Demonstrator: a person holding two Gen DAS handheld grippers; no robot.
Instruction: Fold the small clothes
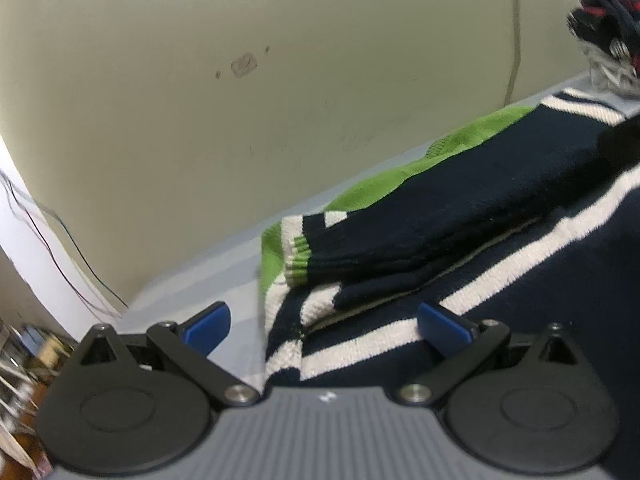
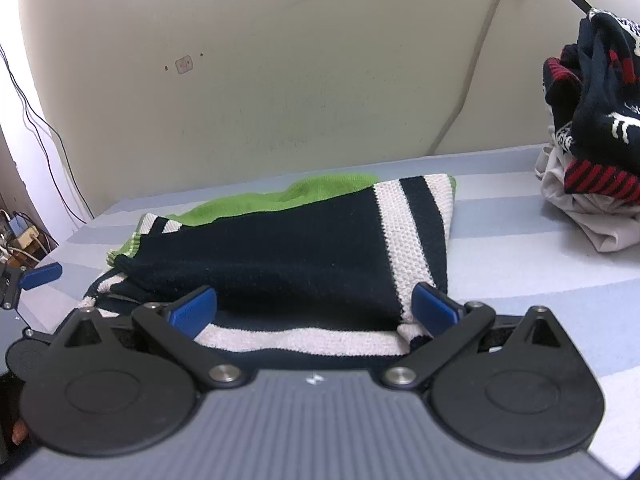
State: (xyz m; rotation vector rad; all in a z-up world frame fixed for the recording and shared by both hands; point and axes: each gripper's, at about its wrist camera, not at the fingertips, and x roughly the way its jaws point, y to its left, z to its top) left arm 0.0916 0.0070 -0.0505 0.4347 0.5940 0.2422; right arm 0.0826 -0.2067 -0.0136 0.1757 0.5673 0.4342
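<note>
Closest to the lens in each wrist view is a grey ribbed housing with two black round pivots and black link arms that end in blue finger pads. On the left gripper (image 1: 324,326) the pads are spread wide apart and hold nothing; one pad sits over bare striped cloth, the other over the edge of a sweater (image 1: 460,216). On the right gripper (image 2: 314,310) the pads are likewise spread wide, one at each side of the sweater's near end, with nothing clamped between them.

That sweater (image 2: 288,256) is a small knitted one, dark navy with cream bands and bright green trim. It lies folded on a bed sheet (image 2: 520,248) with pale blue and white stripes. A navy sleeve (image 1: 420,236) with a cream and green cuff is laid across the body, the cuff pointing to the left in both views. Green fabric shows along the far edge, next to the wall (whether it is a hood or a lining cannot be told).

In the right wrist view the left gripper's blue pad (image 2: 42,275) shows at the left edge, just beside the sweater's cuff end.

Well apart from the sweater, at the right, sits a heap of clothes (image 2: 592,128): navy with red stripes and white patterns, on top of something pale.

Behind everything is a cream wall (image 2: 300,80) with a small outlet (image 2: 184,65), and thin cables (image 2: 36,120) hang down at the left.
</note>
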